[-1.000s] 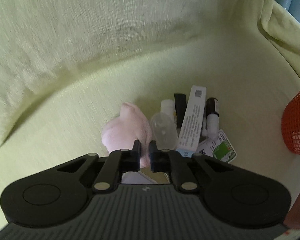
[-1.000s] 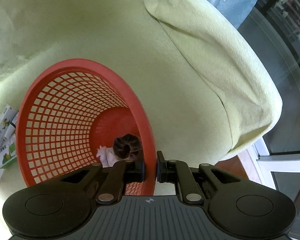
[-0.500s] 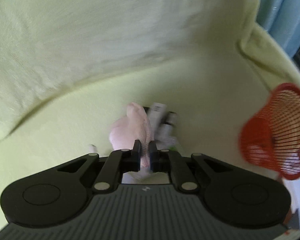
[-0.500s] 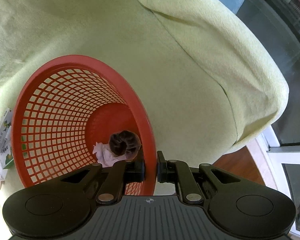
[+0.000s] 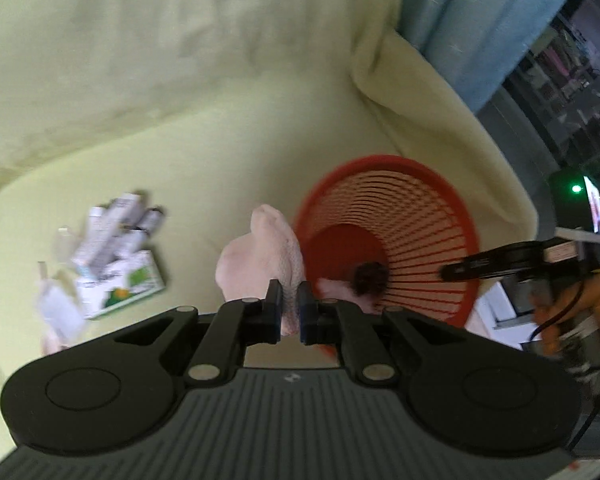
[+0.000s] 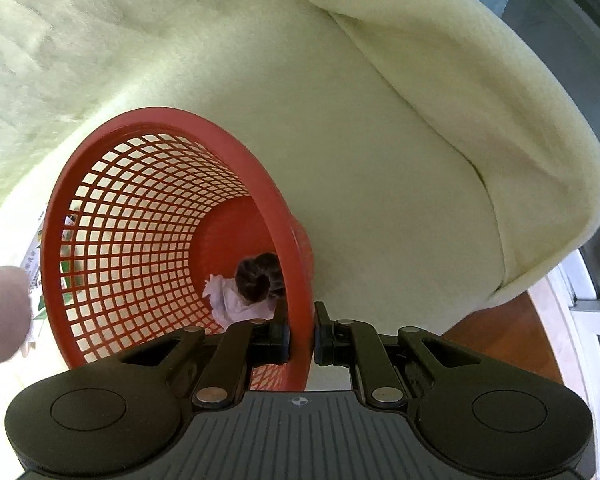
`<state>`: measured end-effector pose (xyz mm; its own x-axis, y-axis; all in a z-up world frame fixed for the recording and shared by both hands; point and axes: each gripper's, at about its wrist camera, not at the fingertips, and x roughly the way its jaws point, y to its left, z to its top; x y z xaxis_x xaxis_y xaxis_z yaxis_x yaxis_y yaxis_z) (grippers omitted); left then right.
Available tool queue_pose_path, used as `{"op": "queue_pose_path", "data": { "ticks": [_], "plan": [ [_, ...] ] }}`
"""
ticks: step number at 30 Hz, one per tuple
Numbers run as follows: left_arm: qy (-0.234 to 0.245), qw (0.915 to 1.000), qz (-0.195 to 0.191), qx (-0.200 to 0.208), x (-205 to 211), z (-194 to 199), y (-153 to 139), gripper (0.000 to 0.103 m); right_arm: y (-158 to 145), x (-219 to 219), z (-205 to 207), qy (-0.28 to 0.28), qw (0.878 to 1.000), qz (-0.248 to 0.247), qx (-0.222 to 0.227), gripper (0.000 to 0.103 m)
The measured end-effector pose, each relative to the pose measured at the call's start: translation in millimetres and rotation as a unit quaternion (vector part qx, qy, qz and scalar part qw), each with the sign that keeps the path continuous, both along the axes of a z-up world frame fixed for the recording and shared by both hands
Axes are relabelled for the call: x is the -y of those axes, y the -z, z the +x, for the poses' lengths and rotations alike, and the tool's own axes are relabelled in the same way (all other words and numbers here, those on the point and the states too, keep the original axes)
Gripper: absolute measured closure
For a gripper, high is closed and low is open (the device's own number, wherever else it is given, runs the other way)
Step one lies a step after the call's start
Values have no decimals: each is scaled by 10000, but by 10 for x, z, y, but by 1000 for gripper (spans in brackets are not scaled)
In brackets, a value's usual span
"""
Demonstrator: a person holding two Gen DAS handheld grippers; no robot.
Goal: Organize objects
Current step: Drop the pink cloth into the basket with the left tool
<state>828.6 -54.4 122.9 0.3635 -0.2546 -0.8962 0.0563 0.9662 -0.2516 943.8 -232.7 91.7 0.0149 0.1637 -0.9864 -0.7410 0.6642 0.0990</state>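
My left gripper (image 5: 289, 307) is shut on a pink plush toy (image 5: 260, 256), which hangs in the air just left of the red mesh basket (image 5: 432, 200). In the right wrist view my right gripper (image 6: 301, 332) is shut on the rim of the red mesh basket (image 6: 140, 128). A dark scrunchie (image 6: 258, 272) and a pale crumpled cloth (image 6: 236, 304) lie at the basket's bottom. The same pink plush toy (image 6: 0, 312) shows blurred at that view's left edge. A pile of boxes and small bottles (image 5: 112, 248) lies on the green sofa seat (image 5: 204, 168).
The sofa's armrest (image 6: 480, 120) rises right of the basket. Behind it hang a blue curtain (image 5: 460, 20) and a dark window. A hand (image 5: 580, 304) holds the right gripper (image 5: 500, 260), seen from the side at the right. Wooden floor (image 6: 512, 336) shows below the sofa edge.
My left gripper has lifted the pink plush off the seat and carried it right, up to the basket. The pile of boxes now lies far to the left. The right gripper keeps its hold on the rim.
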Motion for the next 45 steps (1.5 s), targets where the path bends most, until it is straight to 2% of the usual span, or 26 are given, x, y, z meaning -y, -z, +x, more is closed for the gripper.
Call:
{"op": "queue_pose_path", "data": {
  "ticks": [5,15,25,28,30,32,34,36,37,39,45],
  "plan": [
    [150,9999,-53,-65,423,82,54,98,-2,19,29,-94,9998,145,-77,95],
    [343,9991,-18,-250,891,320,267,98,16,27,82,-254,9990,289,-237,95],
    [369,9975,7,-604,1087,490,519,98,-1,62,162,-267,9984,334,-373,95],
    [287,9965,175,-772,1103,557,656,98,7,57,169,-282,9984,315,-372,95],
    [195,9948,-11,-1003,1077,590,763,98,19,56,184,-291,9984,311,-371,95],
    [219,9948,118,-992,1108,572,788,98,41,57,208,-290,9984,300,-389,95],
    [205,9946,225,-989,1123,569,805,97,56,52,231,-276,9984,295,-404,95],
    [150,9949,137,-992,1101,569,809,93,65,44,247,-269,9983,290,-421,95],
    [147,9950,159,-979,1095,572,793,84,64,44,247,-265,9983,294,-434,95],
    [125,9951,201,-961,1081,561,775,73,62,42,248,-281,9981,293,-453,95],
    [-56,9952,259,-940,1026,584,714,71,48,54,260,-284,9981,301,-466,95]
  ]
}}
